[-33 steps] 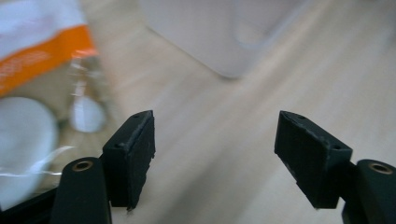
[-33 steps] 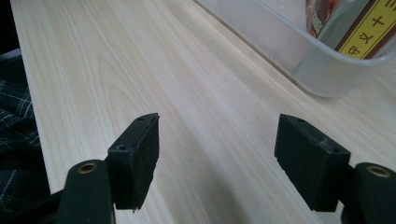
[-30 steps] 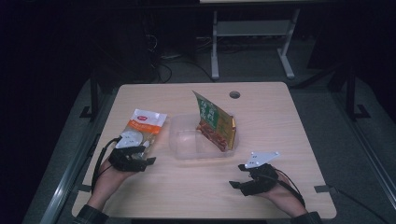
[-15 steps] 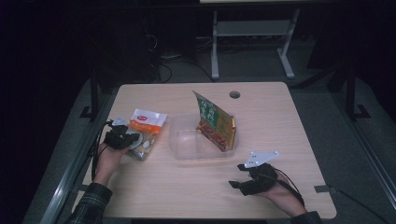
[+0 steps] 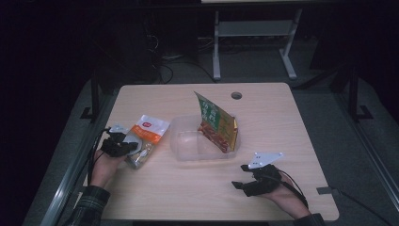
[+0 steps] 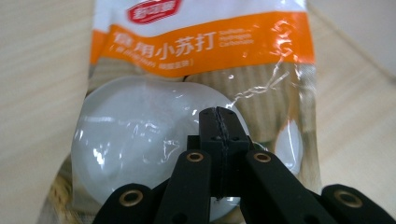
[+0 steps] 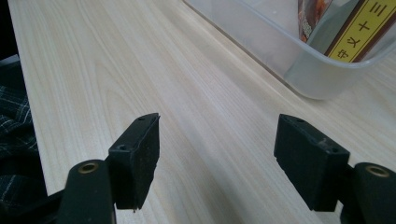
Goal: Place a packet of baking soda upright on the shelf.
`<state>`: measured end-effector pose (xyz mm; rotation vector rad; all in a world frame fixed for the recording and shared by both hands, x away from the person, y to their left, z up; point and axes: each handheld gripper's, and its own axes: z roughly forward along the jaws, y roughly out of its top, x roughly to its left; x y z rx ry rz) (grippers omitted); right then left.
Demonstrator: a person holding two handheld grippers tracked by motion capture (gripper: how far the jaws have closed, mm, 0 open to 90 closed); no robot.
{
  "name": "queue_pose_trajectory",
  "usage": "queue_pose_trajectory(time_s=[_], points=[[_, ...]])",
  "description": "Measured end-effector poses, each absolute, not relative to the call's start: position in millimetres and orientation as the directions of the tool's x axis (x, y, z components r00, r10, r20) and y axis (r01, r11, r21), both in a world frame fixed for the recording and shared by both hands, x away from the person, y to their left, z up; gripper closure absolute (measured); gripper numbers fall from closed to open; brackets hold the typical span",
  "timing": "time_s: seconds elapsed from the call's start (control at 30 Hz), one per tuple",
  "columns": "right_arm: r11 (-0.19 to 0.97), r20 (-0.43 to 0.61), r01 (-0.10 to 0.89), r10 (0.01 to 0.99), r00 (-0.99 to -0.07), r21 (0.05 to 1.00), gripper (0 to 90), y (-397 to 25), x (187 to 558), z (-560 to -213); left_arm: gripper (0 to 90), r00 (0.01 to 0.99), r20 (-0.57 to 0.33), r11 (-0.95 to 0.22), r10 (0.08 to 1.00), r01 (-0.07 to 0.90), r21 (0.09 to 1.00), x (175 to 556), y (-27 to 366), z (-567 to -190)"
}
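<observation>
Left claw: jaws together, pressed on the near end of the pouch; whether film is pinched between them cannot be told.
Pouch: white and orange, flat on the counter at its left side, just beside the tub.
Tub: clear, mid-counter, with a green-and-red packet leaning upright inside.
Right claw: jaws apart over bare counter, near the tub's front right corner.
</observation>
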<state>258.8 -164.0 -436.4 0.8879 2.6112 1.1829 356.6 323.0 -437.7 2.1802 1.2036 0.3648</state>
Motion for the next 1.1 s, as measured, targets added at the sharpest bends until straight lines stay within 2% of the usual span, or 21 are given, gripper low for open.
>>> queue_pose_trajectory(time_s=[0.27, 0.57, 0.63, 0.87, 1.1], points=[[0.514, 0.113, 0.459, 0.569, -0.815, 0.724, 30.8, -164, 258, -436, 90.0, 0.567, -0.062, -0.41, 0.821, 0.662, 0.628, 327, 332, -437], [0.516, 0.111, 0.459, 0.569, -0.815, 0.723, 30.7, -163, 259, -437, 90.0, 0.606, -0.141, -0.401, 0.783, 0.665, 0.63, 283, 340, -440], [0.515, 0.113, 0.461, 0.57, -0.813, 0.723, 30.7, -162, 259, -437, 90.0, 0.614, -0.134, -0.412, 0.778, 0.66, 0.628, 278, 339, -440], [0.515, 0.112, 0.458, 0.567, -0.816, 0.724, 30.7, -162, 259, -437, 90.0, 0.618, -0.113, -0.417, 0.778, 0.643, 0.642, 278, 341, -435], [0.513, 0.115, 0.462, 0.57, -0.814, 0.724, 30.7, -163, 260, -437, 90.0, 0.533, -0.046, -0.376, 0.845, 0.652, 0.658, 297, 368, -430]])
